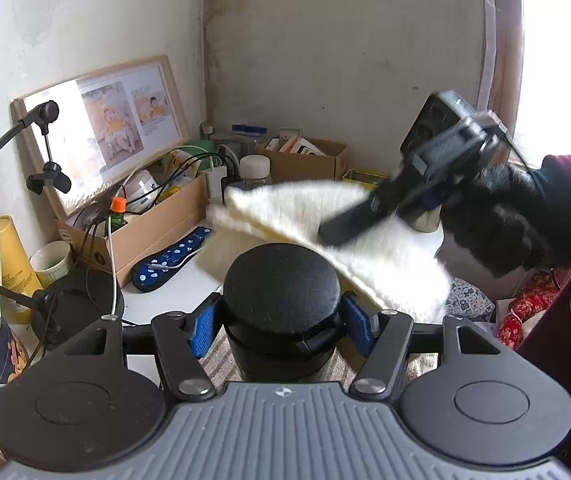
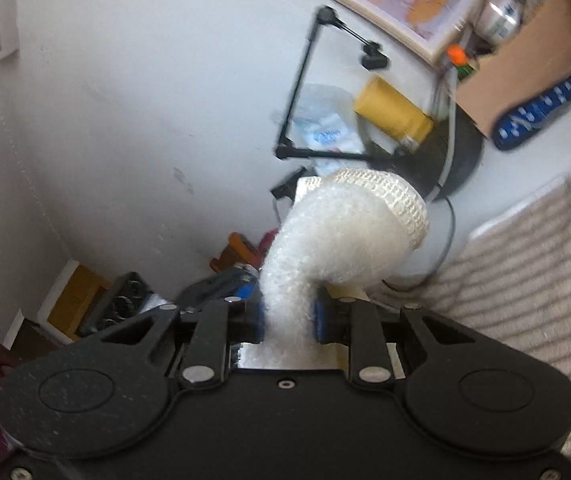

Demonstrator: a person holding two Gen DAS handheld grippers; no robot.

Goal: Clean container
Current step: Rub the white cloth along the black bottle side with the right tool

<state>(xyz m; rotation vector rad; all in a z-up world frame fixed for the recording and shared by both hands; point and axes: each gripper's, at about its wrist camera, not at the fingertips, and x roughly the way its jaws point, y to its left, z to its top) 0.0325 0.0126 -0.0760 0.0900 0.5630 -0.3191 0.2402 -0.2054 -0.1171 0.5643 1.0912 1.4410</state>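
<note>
While left tool (image 1: 281, 320) clamps black container (image 1: 281, 292), right tool (image 2: 287, 320) grips white cloth (image 2: 345, 232)

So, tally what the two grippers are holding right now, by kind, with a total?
Black lidded container, clamped by the left gripper: 1
White cloth, pinched in the right gripper: 1
Total held: 2
</note>
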